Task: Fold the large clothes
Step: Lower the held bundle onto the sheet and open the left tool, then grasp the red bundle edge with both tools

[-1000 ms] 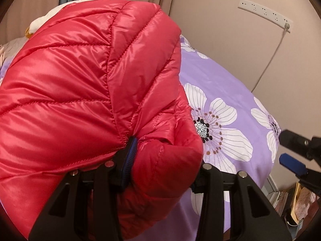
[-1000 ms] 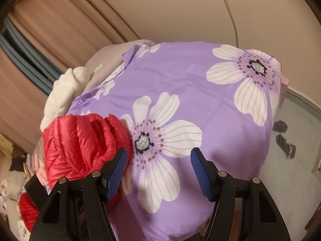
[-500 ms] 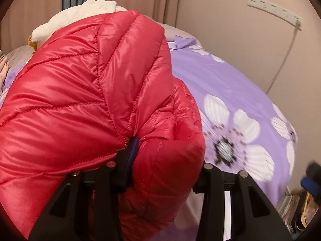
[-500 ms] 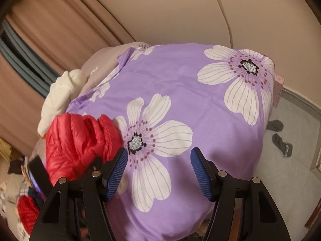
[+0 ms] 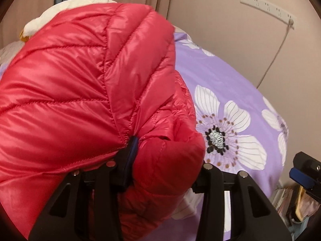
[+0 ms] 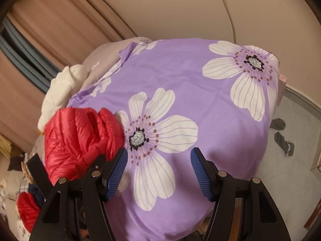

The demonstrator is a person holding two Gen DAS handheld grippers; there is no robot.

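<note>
With the left gripper (image 5: 166, 160) clamped on a bunched fold of the red puffer jacket (image 5: 84, 92) held above the flowered bed (image 6: 200, 92), the right gripper (image 6: 159, 172) waits wide and empty, so next comes laying it flat.

Glossy quilted red jacket (image 5: 80, 84), matt cotton bedsheet (image 6: 190, 84), ribbed gripper pads (image 6: 117, 172)

the red jacket (image 6: 80, 140) now sits slightly higher and further right in the right wrist view than a second ago. in the left wrist view, the right gripper (image 5: 301, 176), gone blurred to the edge half a second ago, shows again at the right.
</note>
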